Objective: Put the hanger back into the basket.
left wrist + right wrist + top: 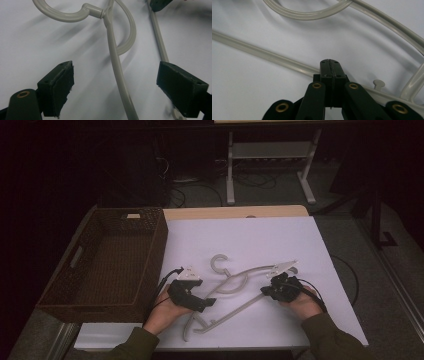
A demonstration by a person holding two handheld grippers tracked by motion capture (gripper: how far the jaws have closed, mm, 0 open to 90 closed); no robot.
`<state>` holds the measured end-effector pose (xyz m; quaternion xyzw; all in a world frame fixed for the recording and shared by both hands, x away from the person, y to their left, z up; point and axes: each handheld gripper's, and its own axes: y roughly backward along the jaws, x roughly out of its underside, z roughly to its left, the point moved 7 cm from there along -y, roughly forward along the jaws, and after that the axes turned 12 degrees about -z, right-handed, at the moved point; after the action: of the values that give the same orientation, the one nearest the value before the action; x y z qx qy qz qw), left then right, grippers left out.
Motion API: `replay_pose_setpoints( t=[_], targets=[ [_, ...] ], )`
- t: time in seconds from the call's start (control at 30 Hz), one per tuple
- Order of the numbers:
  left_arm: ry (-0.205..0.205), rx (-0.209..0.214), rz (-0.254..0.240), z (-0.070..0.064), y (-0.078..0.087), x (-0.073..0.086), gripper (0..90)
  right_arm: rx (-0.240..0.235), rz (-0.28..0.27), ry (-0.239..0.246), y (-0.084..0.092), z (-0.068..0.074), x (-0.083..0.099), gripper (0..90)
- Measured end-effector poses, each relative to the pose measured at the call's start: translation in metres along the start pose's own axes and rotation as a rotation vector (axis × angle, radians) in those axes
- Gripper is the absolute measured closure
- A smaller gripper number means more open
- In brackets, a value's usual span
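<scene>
The room behind the table is too dark to make out. The left gripper (pixel 115 85) stands wide open, one arm of the smooth pale grey plastic hanger (pixel 117 72) between its jaws, untouched. The right gripper (pixel 330 65) is fully closed, its tip over the hanger's straight lower bar; whether it pinches the bar is unclear.

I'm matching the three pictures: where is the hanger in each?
High view: hanger lies mid-table between both grippers.
Left gripper view: arm runs up the centre to the hook.
Right gripper view: bar crosses from left to behind the shut jaws.
Shared landmark: white table cover.
</scene>
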<state>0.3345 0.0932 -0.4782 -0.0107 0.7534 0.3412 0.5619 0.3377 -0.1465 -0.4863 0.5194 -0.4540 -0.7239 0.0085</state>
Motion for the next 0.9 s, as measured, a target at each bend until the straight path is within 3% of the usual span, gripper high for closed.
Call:
replay_pose_setpoints(
  t=[0.23,0.5,0.9],
  targets=[
    [-0.042,0.007,0.051,-0.001,-0.014,0.001,31.9,0.002,0.0,0.002,0.0,0.0,0.0,89.8],
    [-0.052,-0.004,0.088,-0.001,-0.023,0.0,54.4,-0.005,-0.001,-0.002,0.0,0.0,0.0,89.8],
    [-0.051,0.007,0.116,-0.004,-0.029,-0.001,75.9,-0.009,0.002,-0.002,0.001,-0.001,0.0,89.8]
  ],
)
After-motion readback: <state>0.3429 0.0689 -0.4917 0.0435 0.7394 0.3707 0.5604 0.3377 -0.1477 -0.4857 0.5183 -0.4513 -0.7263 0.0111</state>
